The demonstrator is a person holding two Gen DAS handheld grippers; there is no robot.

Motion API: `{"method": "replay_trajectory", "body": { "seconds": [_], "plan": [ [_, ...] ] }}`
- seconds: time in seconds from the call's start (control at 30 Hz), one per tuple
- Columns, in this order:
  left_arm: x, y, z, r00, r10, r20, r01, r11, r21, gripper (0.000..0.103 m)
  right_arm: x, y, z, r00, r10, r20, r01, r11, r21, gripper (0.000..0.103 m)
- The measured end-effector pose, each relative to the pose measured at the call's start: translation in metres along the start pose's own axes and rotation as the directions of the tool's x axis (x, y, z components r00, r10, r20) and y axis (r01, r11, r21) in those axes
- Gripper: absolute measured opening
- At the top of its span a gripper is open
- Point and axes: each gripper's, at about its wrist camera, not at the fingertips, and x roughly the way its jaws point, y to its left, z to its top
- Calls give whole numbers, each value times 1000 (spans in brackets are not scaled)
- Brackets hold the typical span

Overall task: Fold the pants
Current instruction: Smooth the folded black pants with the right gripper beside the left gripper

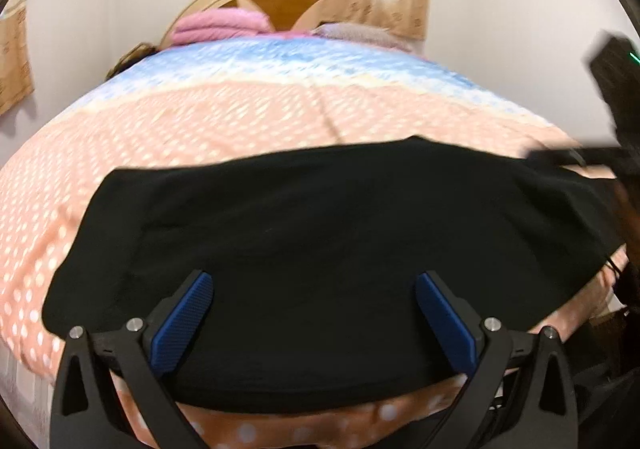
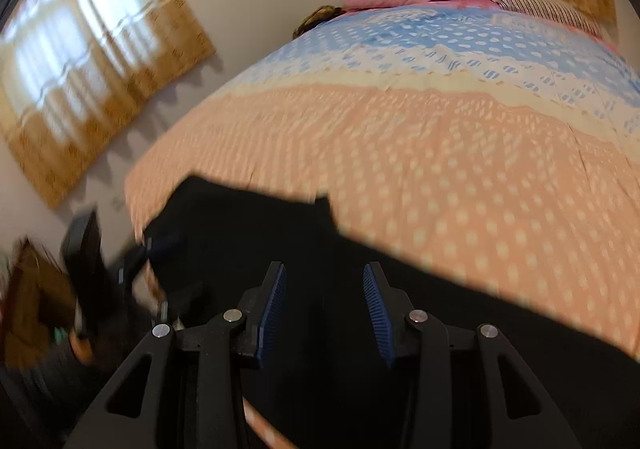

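Observation:
The black pants (image 1: 320,209) lie flat across the near part of the bed as a broad dark slab. My left gripper (image 1: 314,283) hovers over their near edge, open wide, with only cloth beneath its blue pads (image 1: 188,317). In the right wrist view the pants (image 2: 240,225) fill the lower frame. My right gripper (image 2: 325,277) hangs above them with a clear gap between its pads (image 2: 272,309); nothing looks pinched. The right tool's dark body (image 1: 614,69) shows blurred at the right edge of the left view. The left tool's body (image 2: 86,245) is a blur at the left.
The bedspread (image 1: 240,117) is peach with white dots and turns blue toward the head. Pink pillows (image 1: 220,27) and a striped one (image 2: 548,13) lean on the wooden headboard (image 1: 280,5). Tan curtains (image 2: 100,69) hang on the left wall. The bed's near edge (image 1: 280,429) lies just below the pants.

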Motion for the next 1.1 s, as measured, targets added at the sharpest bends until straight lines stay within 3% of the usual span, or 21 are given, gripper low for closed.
{"method": "replay_trajectory", "body": {
  "seconds": [0.17,0.53,0.83,1.0,1.1],
  "plan": [
    [3,-6,0,999,36,-13,-36,999,19,103,6,-5,-37,996,-81,-49,79,996,-43,43],
    [1,-6,-1,999,39,-36,-39,999,15,103,-15,6,-71,990,-139,-13,138,988,-68,43],
    [3,-6,1,997,53,-52,-52,999,14,103,-26,2,-98,989,-142,26,144,988,-51,44],
    [1,2,1,994,95,-58,-94,995,14,103,-32,-8,-102,994,-103,41,104,994,-21,44],
    [-5,13,4,990,139,-34,-139,990,5,103,-42,-15,-104,990,-127,67,126,992,16,44]
  ]
}}
